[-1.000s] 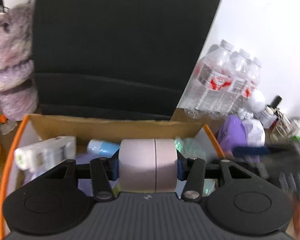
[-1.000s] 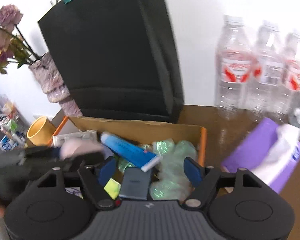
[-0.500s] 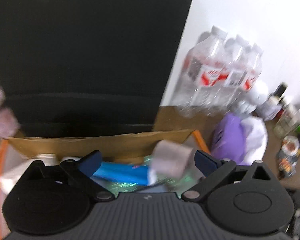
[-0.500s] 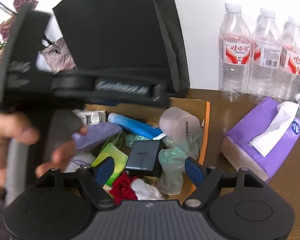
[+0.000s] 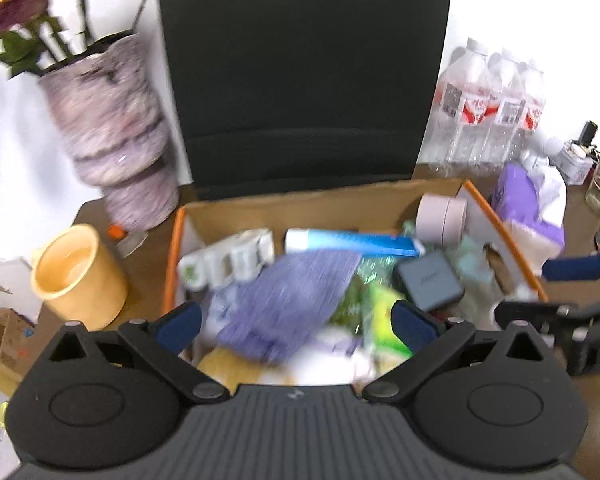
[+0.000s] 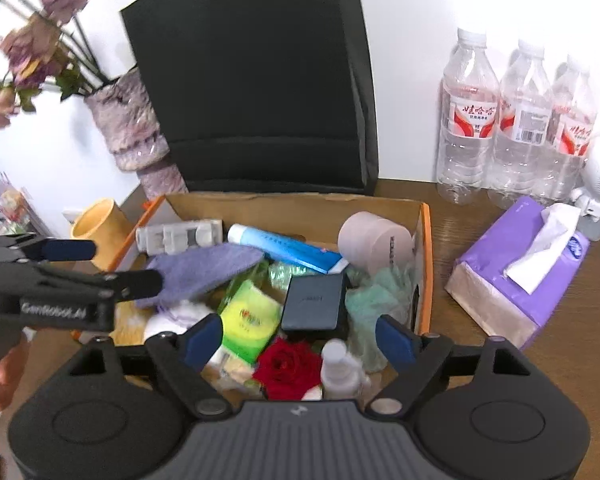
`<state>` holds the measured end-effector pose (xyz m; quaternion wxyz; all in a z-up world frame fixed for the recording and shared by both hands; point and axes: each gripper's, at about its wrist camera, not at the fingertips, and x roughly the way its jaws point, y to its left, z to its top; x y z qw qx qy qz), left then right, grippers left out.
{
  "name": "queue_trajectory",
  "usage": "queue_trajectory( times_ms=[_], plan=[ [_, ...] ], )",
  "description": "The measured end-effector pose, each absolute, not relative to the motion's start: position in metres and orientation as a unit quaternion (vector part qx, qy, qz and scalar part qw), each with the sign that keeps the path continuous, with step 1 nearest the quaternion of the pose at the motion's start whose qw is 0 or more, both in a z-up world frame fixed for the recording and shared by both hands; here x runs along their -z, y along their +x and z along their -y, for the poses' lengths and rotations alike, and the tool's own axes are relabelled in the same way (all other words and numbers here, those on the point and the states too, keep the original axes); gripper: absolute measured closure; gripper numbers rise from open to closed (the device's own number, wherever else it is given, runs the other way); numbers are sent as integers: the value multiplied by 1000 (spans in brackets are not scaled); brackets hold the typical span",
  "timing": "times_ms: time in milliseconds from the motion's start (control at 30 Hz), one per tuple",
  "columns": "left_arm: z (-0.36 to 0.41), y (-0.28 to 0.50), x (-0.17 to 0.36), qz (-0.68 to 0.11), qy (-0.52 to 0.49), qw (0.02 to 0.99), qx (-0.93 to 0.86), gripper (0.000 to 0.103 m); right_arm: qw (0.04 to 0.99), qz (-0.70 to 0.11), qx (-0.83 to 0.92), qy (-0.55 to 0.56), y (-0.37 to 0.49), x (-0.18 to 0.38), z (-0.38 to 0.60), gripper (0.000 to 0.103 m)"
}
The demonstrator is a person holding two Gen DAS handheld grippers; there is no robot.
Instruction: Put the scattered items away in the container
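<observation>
An open cardboard box (image 6: 425, 236) with orange edges holds several items: a pale pink round jar (image 6: 374, 242) at its far right corner, a blue tube (image 6: 284, 249), a purple cloth (image 6: 208, 270), a dark grey case (image 6: 314, 302), a red rose (image 6: 288, 366). The jar also shows in the left wrist view (image 5: 442, 220). My left gripper (image 5: 296, 320) is open and empty above the near side of the box (image 5: 300, 208). My right gripper (image 6: 298, 338) is open and empty over the box's near edge.
A black bag (image 6: 256, 80) stands behind the box. A vase of dried flowers (image 6: 134, 128) and a yellow cup (image 5: 76, 276) are to the left. Three water bottles (image 6: 516, 120) and a purple tissue pack (image 6: 516, 272) are to the right.
My left gripper opened and let go of the pink jar, which now lies in the box's far right corner. The left gripper pulled back to the left. The right gripper stayed open.
</observation>
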<state>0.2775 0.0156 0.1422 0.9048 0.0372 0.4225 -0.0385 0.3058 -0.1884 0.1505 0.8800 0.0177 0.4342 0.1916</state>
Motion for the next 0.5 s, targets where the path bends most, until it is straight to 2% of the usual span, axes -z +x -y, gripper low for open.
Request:
queue_trajectory(
  times_ms=[500],
  plan=[
    [-19, 158, -146, -398, 27, 916, 50, 0, 877, -440, -193, -11, 198, -151, 177, 15]
  ],
)
